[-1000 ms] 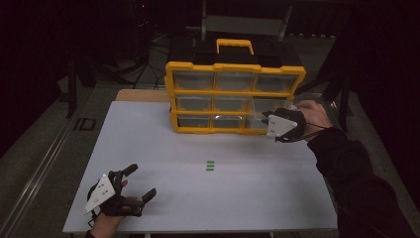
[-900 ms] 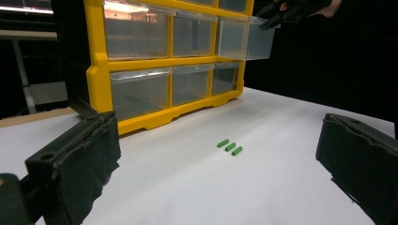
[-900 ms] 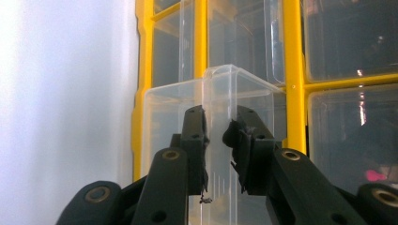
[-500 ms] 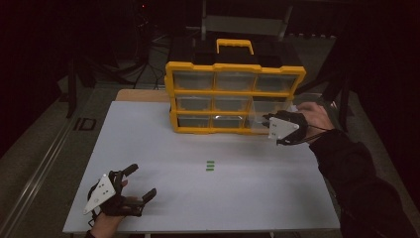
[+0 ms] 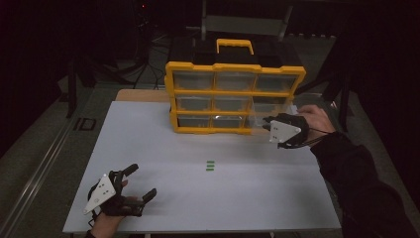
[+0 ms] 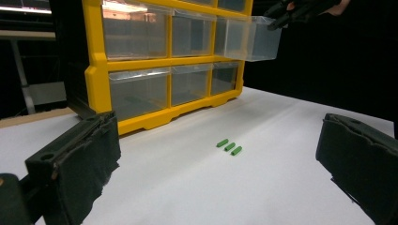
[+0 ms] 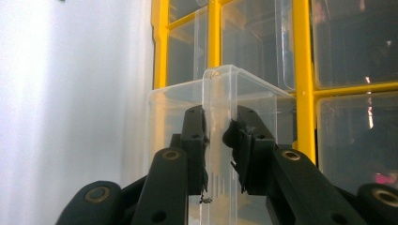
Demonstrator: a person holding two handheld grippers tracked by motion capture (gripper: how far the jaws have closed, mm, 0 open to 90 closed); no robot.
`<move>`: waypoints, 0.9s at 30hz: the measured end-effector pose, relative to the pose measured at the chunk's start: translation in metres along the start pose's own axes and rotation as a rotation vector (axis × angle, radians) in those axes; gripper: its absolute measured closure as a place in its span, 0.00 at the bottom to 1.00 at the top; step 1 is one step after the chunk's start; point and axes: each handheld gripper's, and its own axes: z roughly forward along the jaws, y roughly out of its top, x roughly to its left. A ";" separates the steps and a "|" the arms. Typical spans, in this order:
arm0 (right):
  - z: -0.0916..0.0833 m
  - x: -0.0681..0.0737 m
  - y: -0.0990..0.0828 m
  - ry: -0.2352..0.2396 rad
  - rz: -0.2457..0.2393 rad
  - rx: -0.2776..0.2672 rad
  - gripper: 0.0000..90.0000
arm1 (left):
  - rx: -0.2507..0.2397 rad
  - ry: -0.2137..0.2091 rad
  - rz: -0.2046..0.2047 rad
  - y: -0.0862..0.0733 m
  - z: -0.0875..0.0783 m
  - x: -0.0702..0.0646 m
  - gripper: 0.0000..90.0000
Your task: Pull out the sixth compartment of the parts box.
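A yellow organizer (image 5: 235,92) with clear drawers stands at the far middle of the white table (image 5: 163,144). Its right-hand drawer in the middle row (image 5: 271,107) is pulled partway out. My right gripper (image 5: 268,122) is shut on that drawer's front wall. In the right gripper view the pads (image 7: 195,136) pinch the clear wall of the drawer (image 7: 220,89). My left gripper (image 5: 140,182) rests open at the table's near left with nothing between its pads (image 6: 80,159). Three small green pieces (image 5: 210,165) lie side by side mid-table, also seen ahead of the left gripper as green pieces (image 6: 229,146).
The organizer's other drawers (image 6: 141,33) are pushed in. A black case with a yellow handle (image 5: 235,45) sits behind the organizer. The table's near edge (image 5: 198,230) runs just by my left hand. Dark stands and floor surround the table.
The right gripper has shifted slightly toward the near side with the drawer front in it. The left gripper has stayed put.
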 end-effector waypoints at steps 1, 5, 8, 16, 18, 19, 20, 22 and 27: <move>0.000 0.001 0.000 0.000 0.004 0.000 0.83 | 0.000 0.000 0.000 0.000 0.000 0.000 0.00; -0.002 0.002 -0.001 0.003 -0.001 -0.001 0.83 | 0.001 0.001 -0.001 0.000 0.000 0.000 0.00; -0.004 0.003 -0.002 0.003 -0.004 -0.001 0.83 | 0.000 -0.001 0.001 0.000 0.000 0.000 0.00; -0.002 0.009 -0.002 0.006 -0.009 -0.009 0.83 | 0.004 -0.003 0.003 0.000 0.000 0.000 0.00; -0.002 0.010 -0.003 -0.004 -0.010 -0.008 0.83 | 0.004 -0.004 0.004 0.000 0.001 0.000 0.00; -0.002 0.010 -0.003 -0.006 -0.011 -0.009 0.83 | 0.004 -0.004 0.004 0.000 0.001 0.000 0.00; -0.002 0.011 -0.003 -0.007 -0.011 -0.010 0.83 | 0.004 -0.003 0.003 0.000 0.000 0.000 0.00; -0.001 0.011 -0.003 -0.008 -0.011 -0.011 0.83 | 0.003 -0.003 0.005 0.000 0.000 0.000 0.00; -0.001 0.010 -0.003 -0.006 0.007 -0.013 0.81 | 0.005 -0.004 0.004 0.000 0.000 0.000 0.00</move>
